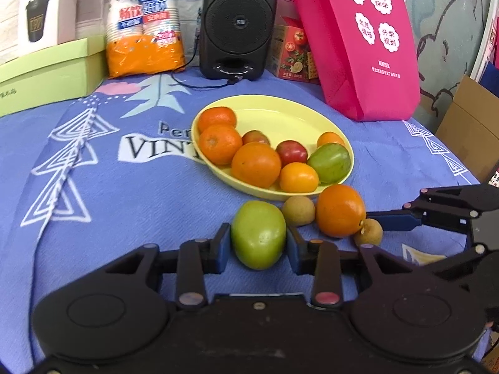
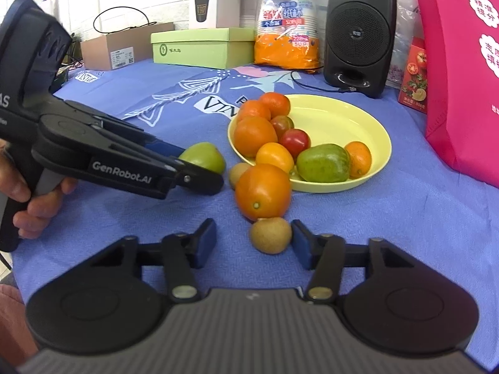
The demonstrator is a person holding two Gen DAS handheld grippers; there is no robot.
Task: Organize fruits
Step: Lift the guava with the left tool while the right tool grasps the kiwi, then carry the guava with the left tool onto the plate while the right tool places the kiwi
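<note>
Two tongs work over the blue-clothed table (image 1: 131, 205), and the yellow plate (image 1: 280, 112) serves as the landmark. Nearest, on the near side of the plate, the left tongs (image 1: 258, 240) are clenched on a green fruit (image 1: 259, 233), both blue pads pressed against its sides while it sits on the cloth. The right tongs (image 2: 253, 243) stand released around a small brown fruit (image 2: 270, 234); the right pad touches it, the left pad stands apart. This brown fruit lies just in front of a loose orange (image 2: 263, 191), touching it, and the orange rests against the plate's near rim. A second small brown fruit (image 1: 298, 211) sits between the green fruit and the orange, close under the rim. On the plate itself, heaped toward its near and left side, are several oranges, a yellow-orange oval fruit (image 1: 298, 177), a green striped fruit (image 1: 330, 162) and a red tomato (image 1: 291, 152); the far half of the plate is bare. Beyond the plate stand a black speaker (image 1: 238, 21), a pack of paper cups (image 1: 143, 25) to its left, and a pink bag (image 1: 368, 43) to the right.
</note>
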